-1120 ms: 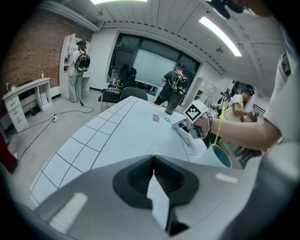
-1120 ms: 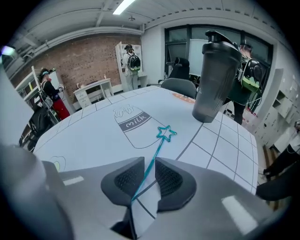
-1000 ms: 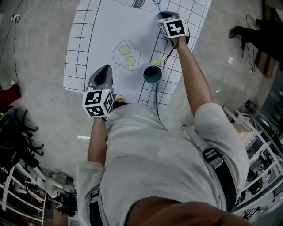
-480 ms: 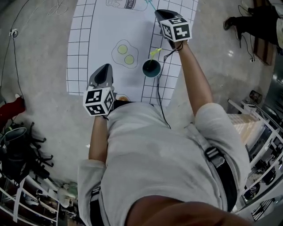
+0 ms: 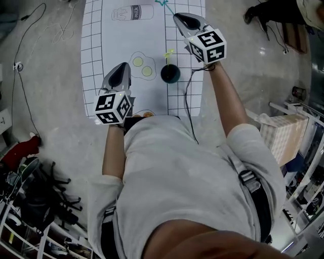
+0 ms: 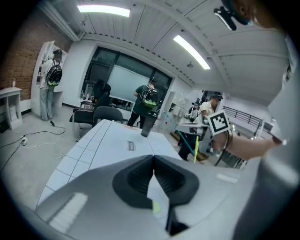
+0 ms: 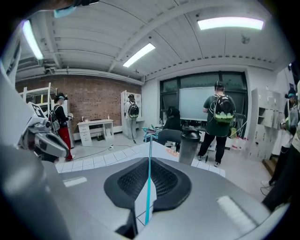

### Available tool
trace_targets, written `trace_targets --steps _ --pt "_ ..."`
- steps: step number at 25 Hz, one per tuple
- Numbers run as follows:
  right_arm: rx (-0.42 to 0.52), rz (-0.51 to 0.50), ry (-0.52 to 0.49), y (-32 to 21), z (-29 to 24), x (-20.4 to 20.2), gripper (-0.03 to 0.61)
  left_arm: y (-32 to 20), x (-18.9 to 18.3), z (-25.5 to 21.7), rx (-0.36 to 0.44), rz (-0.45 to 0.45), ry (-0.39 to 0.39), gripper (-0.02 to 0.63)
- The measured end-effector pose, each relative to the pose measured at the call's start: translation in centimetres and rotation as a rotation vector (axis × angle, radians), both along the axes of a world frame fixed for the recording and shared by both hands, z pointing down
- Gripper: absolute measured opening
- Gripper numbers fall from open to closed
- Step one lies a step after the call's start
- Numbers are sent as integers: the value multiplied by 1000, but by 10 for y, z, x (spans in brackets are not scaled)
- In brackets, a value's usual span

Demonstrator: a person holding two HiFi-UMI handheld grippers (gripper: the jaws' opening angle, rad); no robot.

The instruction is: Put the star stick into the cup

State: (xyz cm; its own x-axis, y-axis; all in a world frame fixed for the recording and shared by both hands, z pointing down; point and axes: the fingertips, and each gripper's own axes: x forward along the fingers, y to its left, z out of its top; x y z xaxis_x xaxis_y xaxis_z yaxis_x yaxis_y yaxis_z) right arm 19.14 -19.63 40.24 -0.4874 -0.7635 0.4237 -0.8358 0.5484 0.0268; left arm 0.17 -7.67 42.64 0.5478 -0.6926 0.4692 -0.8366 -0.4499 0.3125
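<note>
one cup point(image 5: 170, 74), one teal star stick point(image 7: 149, 173) clamped in the right claw point(image 7: 150, 159), left claw point(image 6: 153, 158) closed empty

The cup point(image 5: 170, 74) stands on the mat point(image 5: 116, 40).

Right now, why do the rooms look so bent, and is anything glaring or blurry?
Left gripper view: a wide lens bows the ceiling and darkens the corners, and the strip lamp glares white. Right gripper view: the same bowing, yet the star stick is sharp. Head view: even light, no harsh shadows.
</note>
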Motion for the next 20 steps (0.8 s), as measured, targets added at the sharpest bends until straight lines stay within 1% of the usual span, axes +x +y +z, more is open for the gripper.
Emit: trace_targets --steps 4,9,11,13,16,17,18,19,20 --pt "116 -15 -14 23 -46 -7 14 -20 21 -34 57 70 67 3" --pt "318 -76 39 64 -112 -21 14 -38 65 -104 172 227 223 3" --pt "383 -121 64 81 -130 -31 14 -38 79 -125 196 272 282 3" --pt "427 -149 98 96 -140 -38 14 -34 89 -136 204 306 309 3" --pt "459 -165 136 115 -145 -45 14 -23 99 -147 226 361 332 5" --pt "466 -170 134 121 -146 -48 14 -18 102 -152 230 381 347 22" --pt "472 -174 128 126 -148 -51 14 -14 104 -156 234 402 363 76" --pt "477 -176 125 131 -149 -54 14 -10 105 -160 237 421 376 106" --pt "482 -178 125 136 -150 -56 14 -7 107 -163 240 439 387 114"
